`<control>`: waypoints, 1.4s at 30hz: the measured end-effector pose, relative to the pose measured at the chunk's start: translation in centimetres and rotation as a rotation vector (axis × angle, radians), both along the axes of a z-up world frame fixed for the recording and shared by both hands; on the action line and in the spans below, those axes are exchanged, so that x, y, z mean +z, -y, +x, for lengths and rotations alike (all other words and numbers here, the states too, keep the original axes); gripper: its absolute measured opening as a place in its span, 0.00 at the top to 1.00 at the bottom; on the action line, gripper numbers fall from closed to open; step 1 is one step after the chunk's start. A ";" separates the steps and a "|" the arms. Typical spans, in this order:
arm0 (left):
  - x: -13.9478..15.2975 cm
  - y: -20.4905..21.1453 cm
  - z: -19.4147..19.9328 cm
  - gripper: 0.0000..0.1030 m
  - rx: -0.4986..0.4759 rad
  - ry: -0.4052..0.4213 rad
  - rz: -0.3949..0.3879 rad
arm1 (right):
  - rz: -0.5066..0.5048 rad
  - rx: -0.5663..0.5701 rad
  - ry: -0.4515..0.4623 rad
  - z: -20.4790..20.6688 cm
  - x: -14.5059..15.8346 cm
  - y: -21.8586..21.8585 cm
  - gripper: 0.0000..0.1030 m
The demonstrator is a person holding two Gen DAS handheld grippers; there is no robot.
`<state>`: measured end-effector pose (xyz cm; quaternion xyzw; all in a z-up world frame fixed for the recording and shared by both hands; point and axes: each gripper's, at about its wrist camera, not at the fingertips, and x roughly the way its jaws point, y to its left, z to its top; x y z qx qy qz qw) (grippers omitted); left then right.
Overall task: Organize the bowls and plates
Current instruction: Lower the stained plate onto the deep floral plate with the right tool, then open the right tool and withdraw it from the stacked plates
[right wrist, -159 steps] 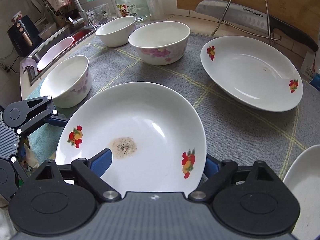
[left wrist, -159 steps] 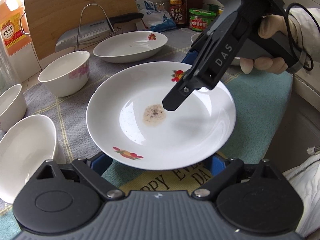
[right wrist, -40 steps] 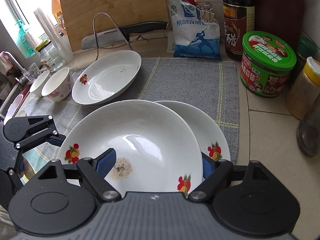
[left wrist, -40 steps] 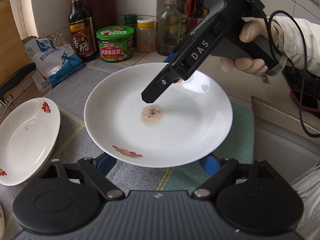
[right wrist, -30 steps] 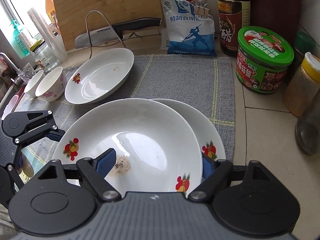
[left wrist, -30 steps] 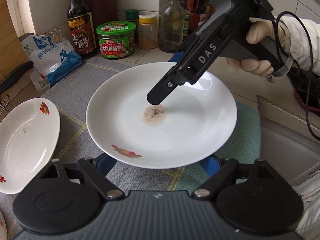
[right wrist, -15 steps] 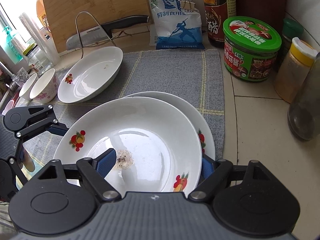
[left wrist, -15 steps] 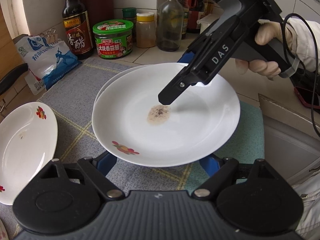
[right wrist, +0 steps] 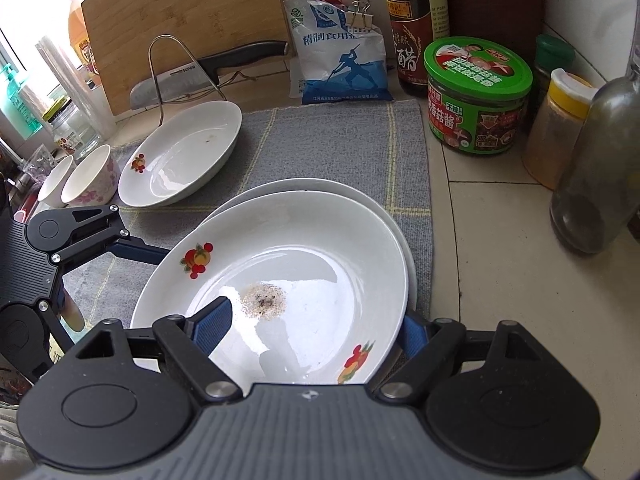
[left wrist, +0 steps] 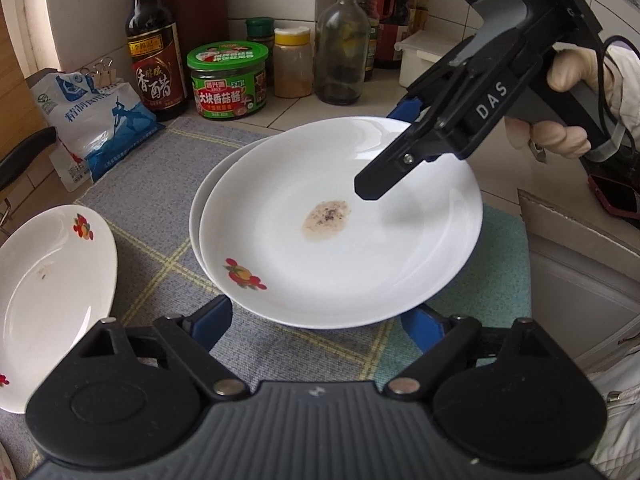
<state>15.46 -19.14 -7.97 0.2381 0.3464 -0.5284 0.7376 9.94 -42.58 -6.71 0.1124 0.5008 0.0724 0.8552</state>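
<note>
A white plate with fruit prints and a brown stain (left wrist: 340, 236) (right wrist: 288, 280) lies almost on top of a second white plate (left wrist: 208, 196) (right wrist: 320, 186) on the grey mat. My right gripper (right wrist: 316, 330) (left wrist: 404, 148) grips its rim, one finger over the plate and one under it. My left gripper (left wrist: 320, 320) (right wrist: 132, 248) has its blue fingers under the plate's opposite edge, spread wide. A third plate (left wrist: 48, 280) (right wrist: 180, 152) lies to the left. Two bowls (right wrist: 80, 178) stand beyond it.
Behind the plates stand a green-lidded jar (left wrist: 228, 80), a vinegar bottle (left wrist: 154, 40), a salt bag (left wrist: 96, 120), a spice jar (left wrist: 292, 62) and a glass bottle (left wrist: 346, 44). A cutting board (right wrist: 184, 28) and knife (right wrist: 208, 70) stand at the back. The counter edge is at the right.
Both grippers carried the stained plate from the left part of the mat to the right and lowered it onto the second plate by the jars.
</note>
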 end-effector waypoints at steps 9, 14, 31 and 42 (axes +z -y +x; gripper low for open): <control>-0.1 -0.1 -0.4 0.10 0.033 0.017 -0.001 | -0.080 -0.032 -0.021 -0.6 0.5 -1.1 0.14; -0.1 -0.2 -0.5 0.09 0.055 0.013 -0.011 | -0.148 -0.043 -0.031 -0.6 0.3 -2.0 0.13; 1.9 -2.2 -1.7 0.09 0.198 0.050 -0.088 | -0.281 0.010 0.049 -0.7 2.2 -5.2 0.00; 3.6 -6.8 -0.7 0.09 0.392 0.065 -0.072 | -0.263 0.170 0.174 1.4 3.5 -9.5 0.00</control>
